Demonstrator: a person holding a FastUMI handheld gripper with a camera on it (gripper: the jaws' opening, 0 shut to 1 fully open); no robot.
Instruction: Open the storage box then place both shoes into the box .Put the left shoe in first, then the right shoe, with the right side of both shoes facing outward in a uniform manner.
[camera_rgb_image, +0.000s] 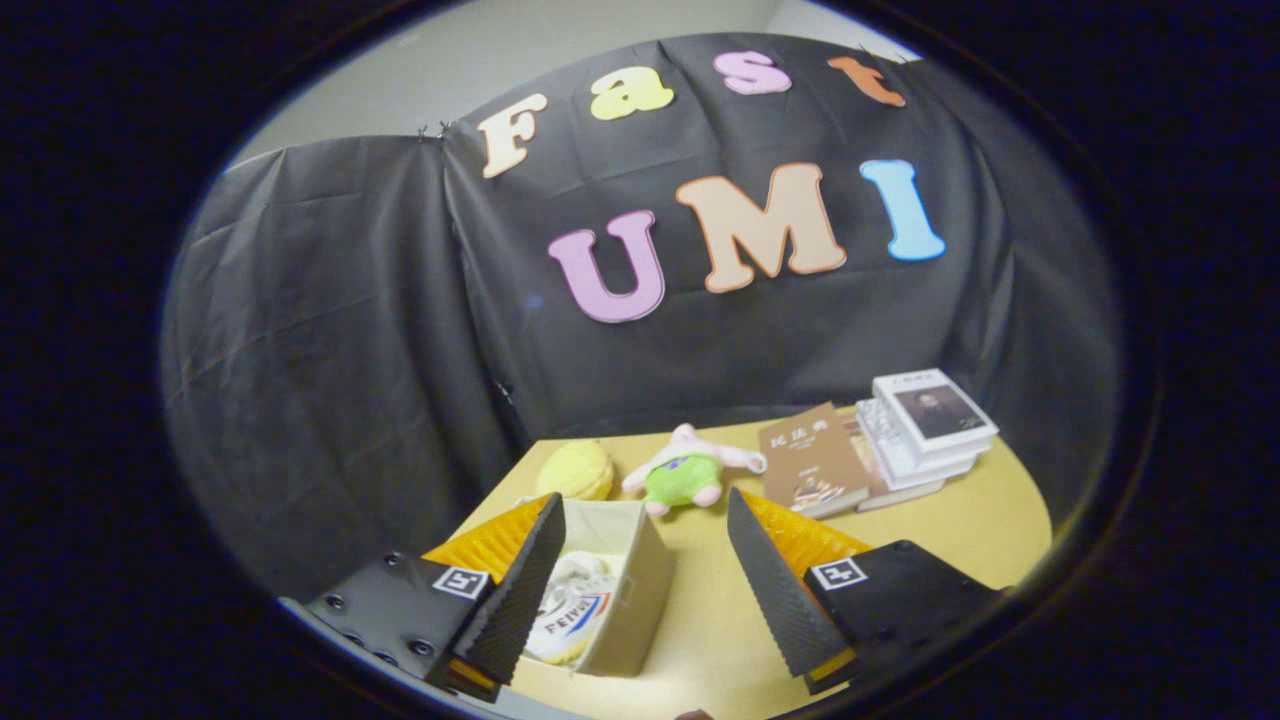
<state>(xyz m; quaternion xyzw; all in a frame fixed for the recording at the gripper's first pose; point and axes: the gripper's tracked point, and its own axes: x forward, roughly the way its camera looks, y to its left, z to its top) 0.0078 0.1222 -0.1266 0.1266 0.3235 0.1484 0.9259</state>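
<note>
Gripper (645, 585) fingers stand wide apart, holding nothing, raised above the tabletop (720, 620). Low in the frame, between them, the open storage box (640, 590) holds a white shoe (575, 610) lying inside, suggesting release just made; a second shoe cannot be told.

Gripper (645, 590): fingers spread, empty. Storage box (640, 590) open between them, shoe (575, 610) inside. Plush toy (685, 475), books (925, 425) beyond.

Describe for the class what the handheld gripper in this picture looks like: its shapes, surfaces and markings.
The gripper has two wedge-shaped fingers with ridged inner faces. Each is mounted on a black block with screws, and each block bears a small square black-and-white marker tag. Ribbed orange panels sit behind the fingers.
</note>
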